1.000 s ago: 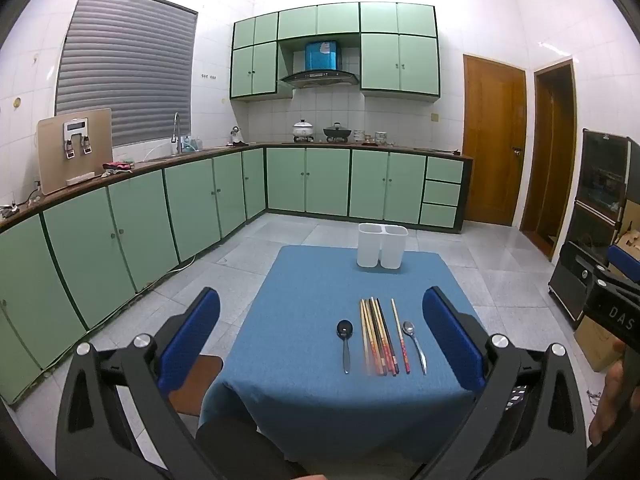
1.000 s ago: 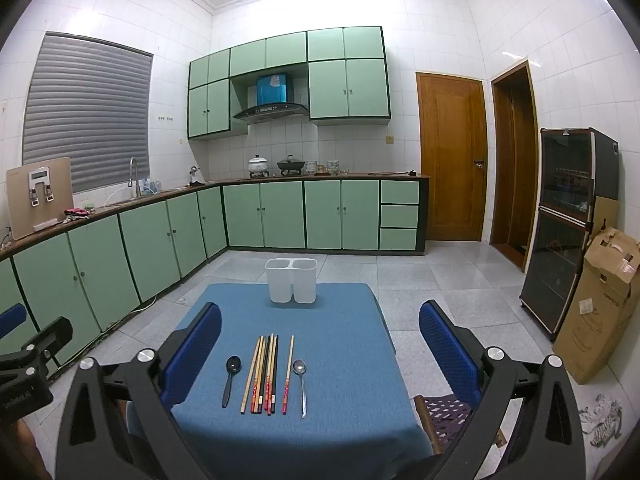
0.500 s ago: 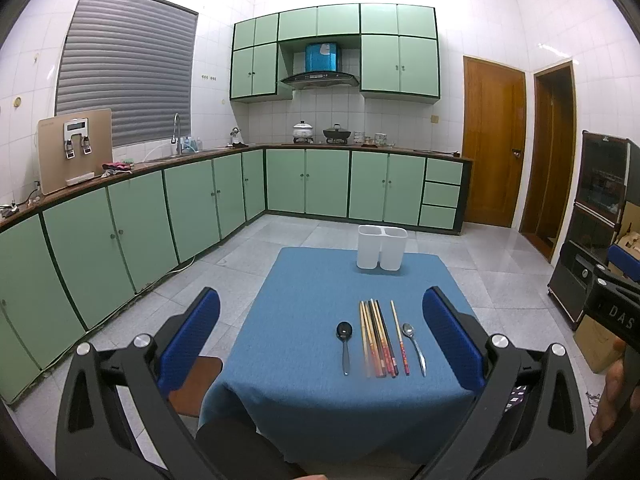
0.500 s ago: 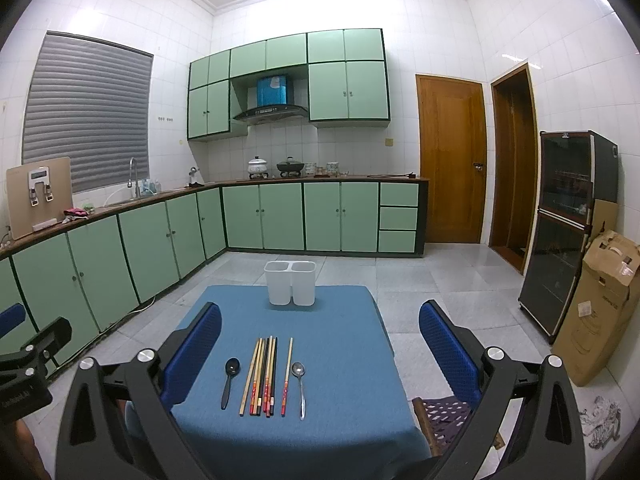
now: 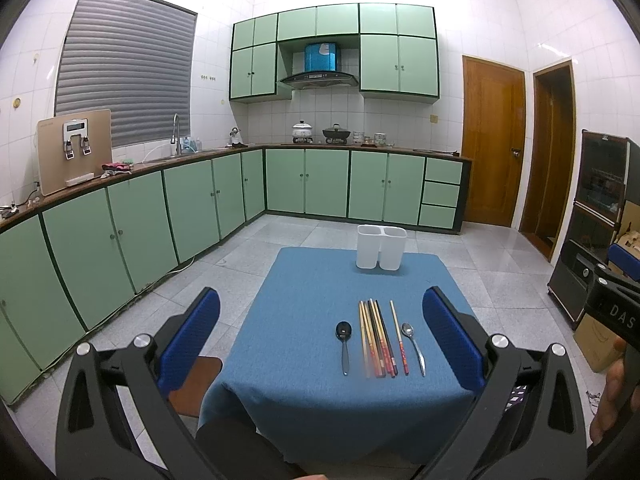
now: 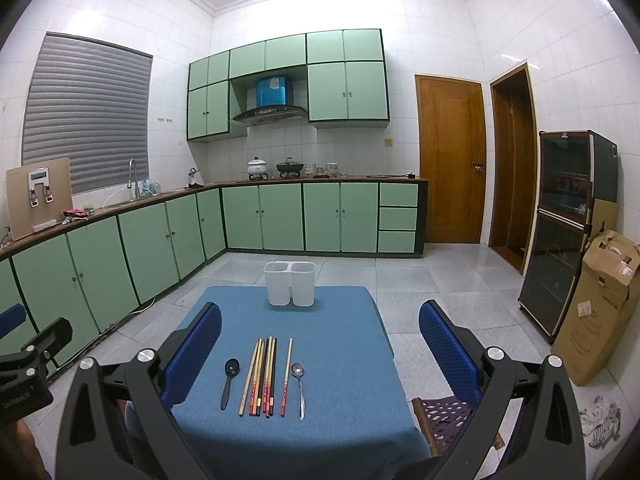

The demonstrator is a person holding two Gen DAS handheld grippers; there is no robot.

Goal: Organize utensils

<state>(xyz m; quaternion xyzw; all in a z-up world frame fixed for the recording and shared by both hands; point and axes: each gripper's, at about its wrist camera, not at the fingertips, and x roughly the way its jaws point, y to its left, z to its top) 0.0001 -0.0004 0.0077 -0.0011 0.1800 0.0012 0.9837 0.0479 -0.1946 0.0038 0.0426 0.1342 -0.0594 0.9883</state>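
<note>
On the blue-clothed table [image 5: 304,288] [image 6: 344,320] lie a black spoon [image 5: 344,340] [image 6: 229,380], a bundle of several chopsticks [image 5: 376,338] [image 6: 262,376], one single chopstick [image 5: 399,336] [image 6: 287,376] and a silver spoon [image 5: 414,346] [image 6: 299,384], side by side. A white two-compartment holder [image 5: 381,247] [image 6: 290,283] stands at the table's far edge, looking empty. My left gripper [image 5: 320,320] is open and empty, held above the near edge. My right gripper [image 6: 320,332] is open and empty, also before the utensils.
Green cabinets [image 5: 120,232] run along the left and back walls. A wooden stool [image 5: 196,380] stands left of the table, a patterned stool [image 6: 444,412] right of it. A dark cabinet [image 6: 568,232] and a cardboard box [image 6: 600,304] stand at the right.
The right wrist view has dropped or tilted slightly, so the scene sits a little lower in it. The left gripper and the utensils have not moved.
</note>
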